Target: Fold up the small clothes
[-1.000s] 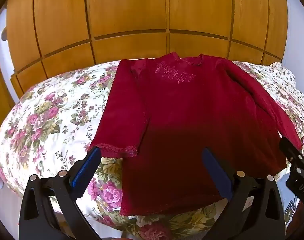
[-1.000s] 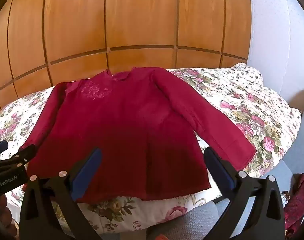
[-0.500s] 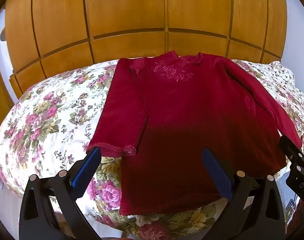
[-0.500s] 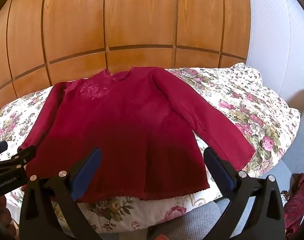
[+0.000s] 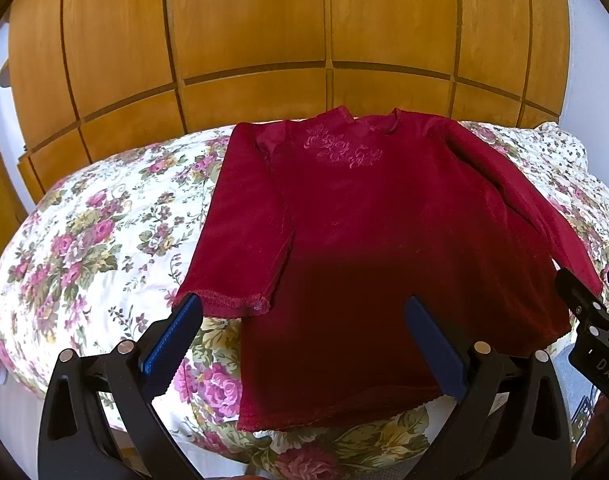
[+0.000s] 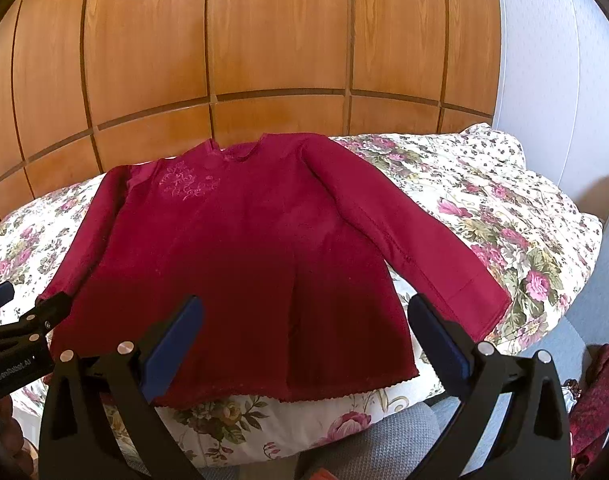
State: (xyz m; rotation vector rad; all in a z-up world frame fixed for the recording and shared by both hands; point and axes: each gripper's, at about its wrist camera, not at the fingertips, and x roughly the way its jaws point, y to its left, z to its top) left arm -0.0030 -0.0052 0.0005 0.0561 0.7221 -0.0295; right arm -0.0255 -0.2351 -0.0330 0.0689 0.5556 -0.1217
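At the left side, the white quilt with pink and green flower print [image 5: 84,248] is seen spread over the bed, and behind it the wall of orange-brown wooden panels [image 5: 244,32] is found. The left gripper [image 5: 302,332], black with blue pads, is held low before the near edge of the bed; its jaws are released and wide apart, and nothing is between them. One blue pad is placed just before the cuff of the left sleeve [image 5: 232,248], the other over the lower part of the shirt.

In the middle, the dark red long-sleeved velvet shirt with embroidered flowers at the chest [image 6: 240,240] is laid flat on the quilt, front up, with the neck toward the wooden wall and the hem at the near edge of the bed. Both sleeves are stretched down along the body.

The right gripper [image 6: 304,330] is held over the hem, also with jaws released and empty. The right sleeve [image 6: 404,228] is lying obliquely toward the right corner of the quilt. At the far right, a dark red patterned cloth [image 6: 600,392] is seen beside the bed, lower than the quilt.
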